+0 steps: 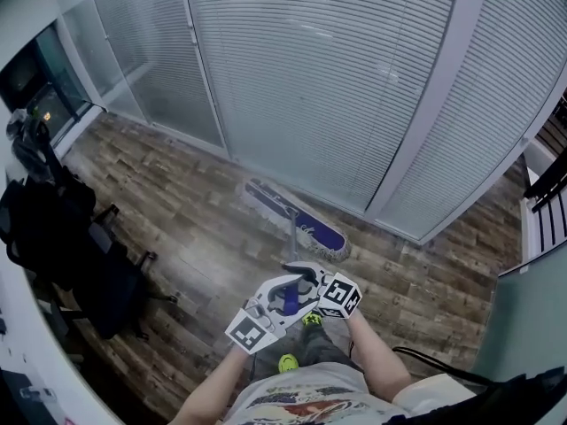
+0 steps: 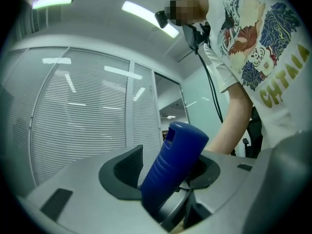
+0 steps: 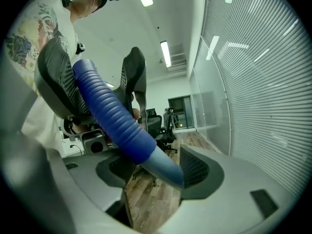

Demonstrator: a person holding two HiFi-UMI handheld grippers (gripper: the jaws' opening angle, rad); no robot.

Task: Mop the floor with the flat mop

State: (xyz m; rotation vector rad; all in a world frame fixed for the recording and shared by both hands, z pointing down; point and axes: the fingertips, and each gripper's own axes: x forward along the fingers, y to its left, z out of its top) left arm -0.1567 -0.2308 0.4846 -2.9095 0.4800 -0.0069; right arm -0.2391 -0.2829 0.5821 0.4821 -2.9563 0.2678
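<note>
Closest in, at the bottom of the head view, a printed white shirt [image 1: 297,403] and two bare forearms reach forward over a pair of green shoes [image 1: 288,362]. Far left, a black office chair [image 1: 66,237] draped in dark fabric stands on the wood-plank floor [image 1: 195,228] by the white wall. Toward the middle, the left gripper [image 1: 282,295], its marker cube low and to the left, points up and to the right. Its own view shows the two jaws clamped on the ribbed blue grip [image 2: 176,165] at the top of the mop handle [image 1: 293,237], with the grip's capped end sticking up past the pads and tilted right. From the grippers the thin grey handle runs away from the person down to the flat mop head [image 1: 299,221]. That head is a long blue pad with a pale fringe, lying flat and slantwise on the floor, just in front of the foot of the glass wall with closed blinds [image 1: 328,78]. Just right of the left one, and nearly touching it, the right gripper [image 1: 310,282] sits on the same handle a little further along. In its own view the jaws close on the handle where the blue grip gives way to the pale shaft, which crosses between the pads at a slant. Further right, the blinds continue past a white upright to the picture's edge.
</note>
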